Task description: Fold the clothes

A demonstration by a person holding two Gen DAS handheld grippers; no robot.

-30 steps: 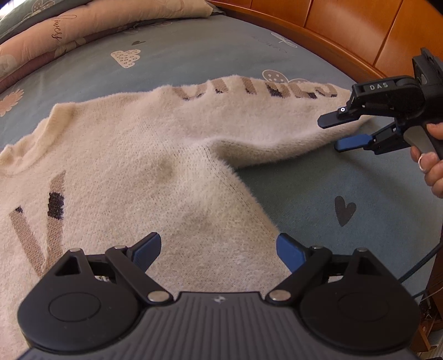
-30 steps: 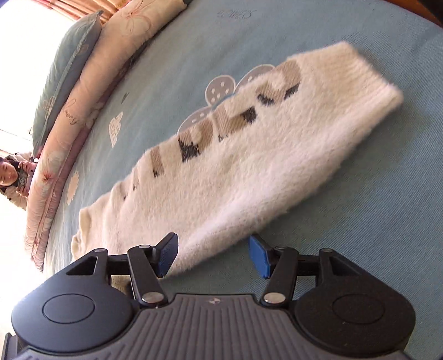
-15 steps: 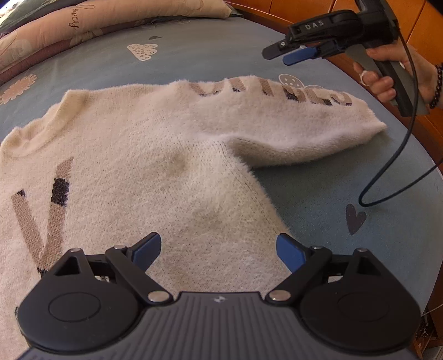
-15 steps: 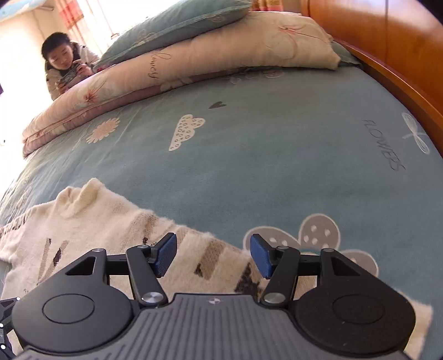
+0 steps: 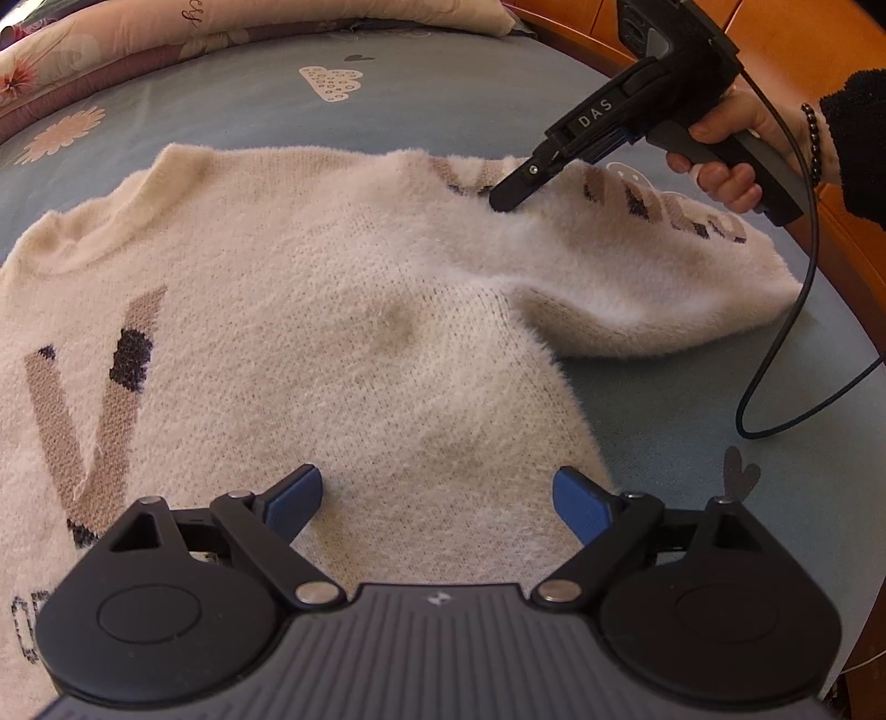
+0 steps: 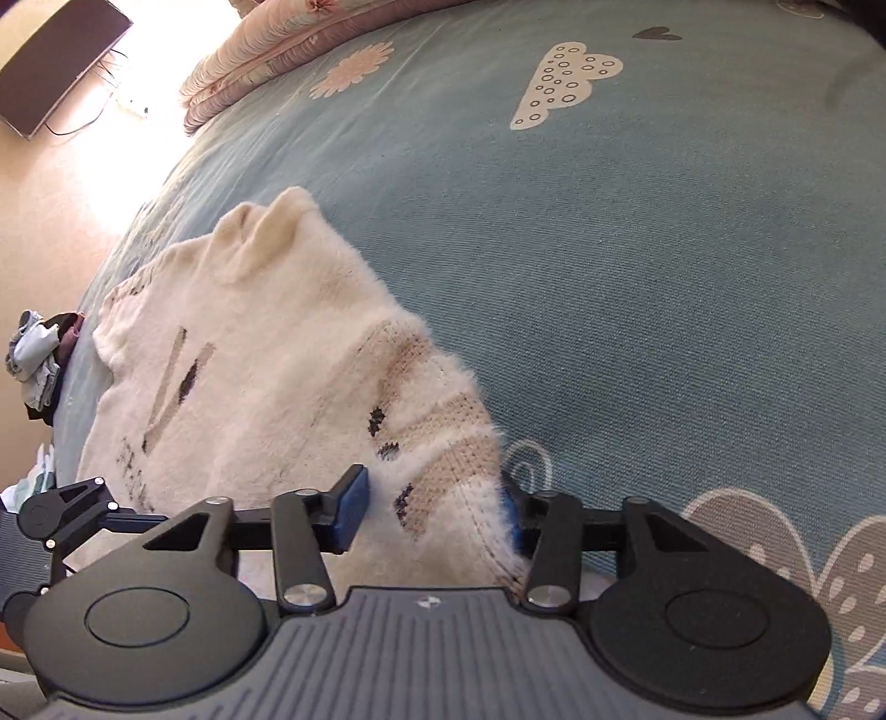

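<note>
sweater (image 5: pixel 343 310) lay flat on bed (image 5: pixel 443 99) | right gripper (image 6: pixel 437 512) fingers were closing around the sleeve (image 6: pixel 443 443) near the shoulder, fabric between them | left gripper (image 5: pixel 437 498) fingers stood wide apart above sweater's body, holding nothing

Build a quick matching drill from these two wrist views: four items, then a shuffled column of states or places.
1. left gripper
2. right gripper
3. sweater
4. pillows

A. spread flat on the blue bedsheet
B. jaws closing around the sleeve near the shoulder
C. stacked at the far end of the bed
D. jaws wide, over the sweater's body, gripping nothing

Pairs: 1-D, 2-B, 3-A, 4-C
</note>
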